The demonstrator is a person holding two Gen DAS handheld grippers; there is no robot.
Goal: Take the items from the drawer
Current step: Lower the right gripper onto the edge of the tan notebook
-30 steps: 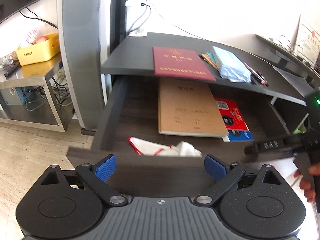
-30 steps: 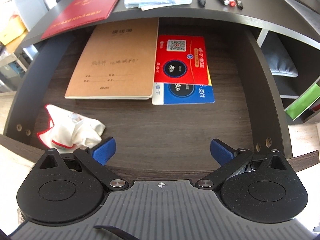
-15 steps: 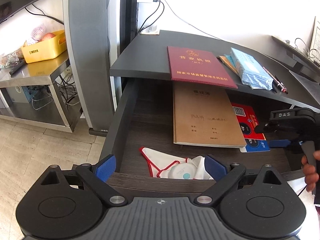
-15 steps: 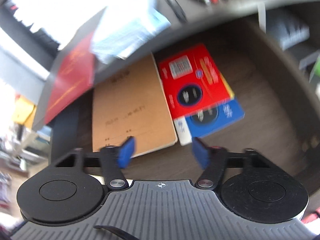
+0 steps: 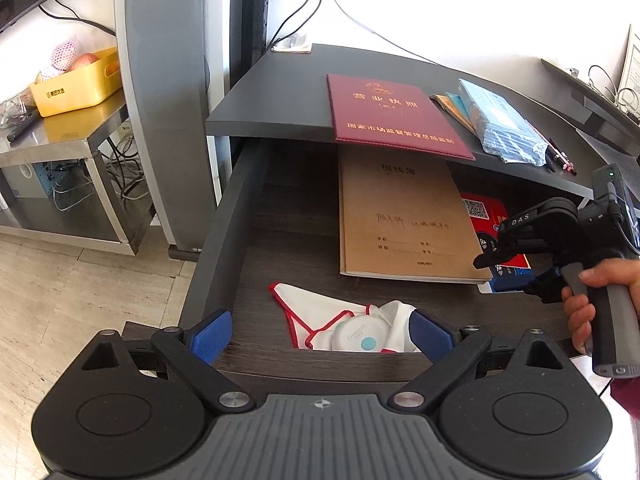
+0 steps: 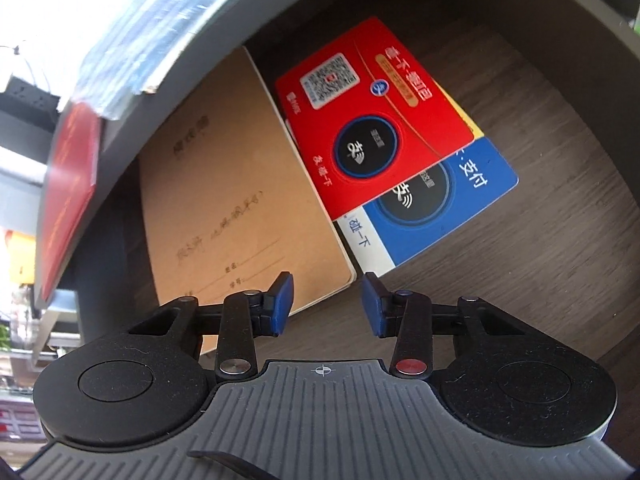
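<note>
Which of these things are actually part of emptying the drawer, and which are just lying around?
Part of the job:
open dark wooden drawer
brown paper notebook
red card
blue card
white red-edged cloth

Lying about:
maroon certificate folder
yellow plastic bin

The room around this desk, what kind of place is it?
Probably a small shop's office: a red business-licence folder lies on the desk, QR payment cards sit in the open drawer, pens lie nearby.

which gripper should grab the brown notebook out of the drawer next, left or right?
Right. The right gripper is already inside the drawer, jaws partly open and lined up on the near corner of the brown notebook. The left gripper hangs back at the drawer front, above the white cloth.
</note>
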